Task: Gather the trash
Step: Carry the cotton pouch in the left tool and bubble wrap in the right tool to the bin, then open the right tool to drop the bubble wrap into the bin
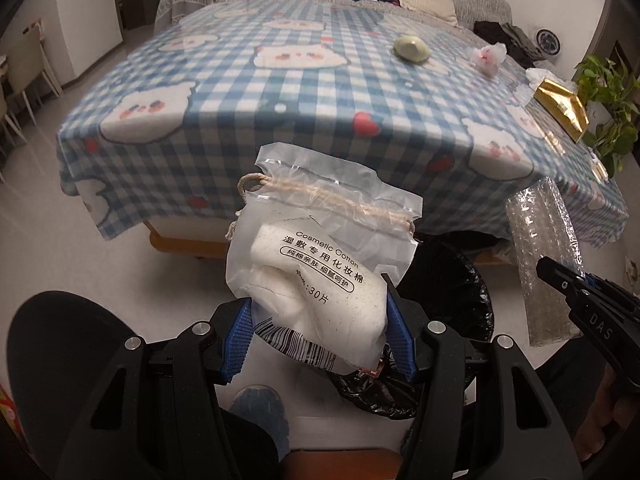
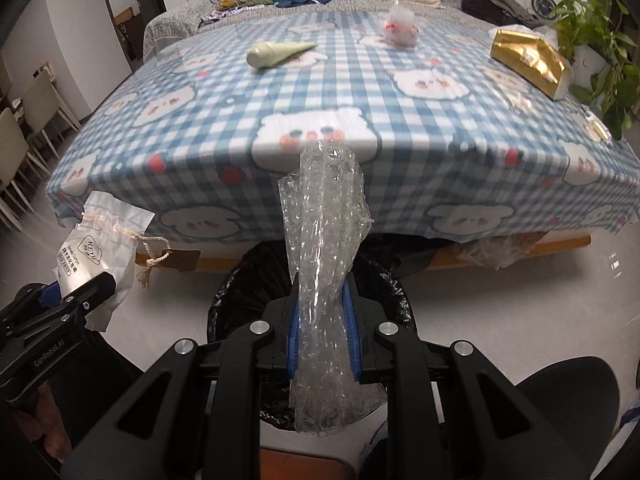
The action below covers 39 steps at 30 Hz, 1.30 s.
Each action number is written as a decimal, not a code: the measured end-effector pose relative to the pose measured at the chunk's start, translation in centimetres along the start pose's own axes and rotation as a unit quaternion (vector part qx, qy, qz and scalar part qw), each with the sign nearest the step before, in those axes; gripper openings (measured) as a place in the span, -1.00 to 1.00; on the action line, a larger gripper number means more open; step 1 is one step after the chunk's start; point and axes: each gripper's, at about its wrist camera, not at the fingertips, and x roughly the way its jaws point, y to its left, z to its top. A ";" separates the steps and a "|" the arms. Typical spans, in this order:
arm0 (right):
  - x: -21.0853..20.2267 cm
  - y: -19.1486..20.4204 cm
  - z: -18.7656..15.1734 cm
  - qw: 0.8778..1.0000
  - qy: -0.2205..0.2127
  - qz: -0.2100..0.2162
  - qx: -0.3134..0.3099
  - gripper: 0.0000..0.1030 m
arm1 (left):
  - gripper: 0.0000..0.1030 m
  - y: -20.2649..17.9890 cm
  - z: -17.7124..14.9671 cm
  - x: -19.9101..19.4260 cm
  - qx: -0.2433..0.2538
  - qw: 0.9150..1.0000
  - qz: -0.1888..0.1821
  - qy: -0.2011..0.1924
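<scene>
So both hands are loaded. The left gripper (image 1: 320,332) is clamped on a cosmetic cotton pouch (image 1: 316,264), a translucent drawstring bag with a white wad inside, sitting bottom centre of the left wrist view. The right gripper (image 2: 322,336) is squeezed tight on a strip of bubble wrap (image 2: 324,240) that sticks up the middle of the right wrist view and hangs out below the pads too.

Both bits of trash hang over the bin (image 2: 384,300), which has a black liner and stands on the pale floor just in front of the bench edge, lower centre in both views.

Behind it is the bench with a blue checked cloth (image 2: 200,128) covered in cartoon bears. Left on it: a pale green tube-shaped thing (image 2: 276,54) upper left of centre, a crumpled clear bag with pink bits (image 2: 398,26) top centre, and a gold box (image 2: 528,60) upper right beside a leafy plant (image 2: 592,32).
</scene>
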 end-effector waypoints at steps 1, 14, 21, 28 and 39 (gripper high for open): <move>0.6 0.0 -0.1 1.000 0.005 -0.001 0.000 -0.65 | 0.10 0.1 -0.1 0.6 -0.001 1.000 0.001 0.005; 7.8 0.5 -1.1 0.998 0.065 0.008 0.000 -0.64 | 0.10 1.3 -0.6 7.2 -0.010 0.999 -0.001 0.045; 10.0 1.1 -1.0 0.996 0.085 0.010 -0.007 -0.63 | 0.10 1.6 -0.8 8.7 -0.015 0.998 0.006 0.060; 10.3 1.1 -0.8 0.997 0.077 0.010 -0.015 -0.20 | 0.10 0.8 -1.0 9.1 -0.011 0.998 0.009 0.063; 7.9 -2.5 -1.1 0.999 0.039 -0.023 0.007 0.72 | 0.10 -3.1 -1.0 9.7 0.019 0.997 -0.014 0.067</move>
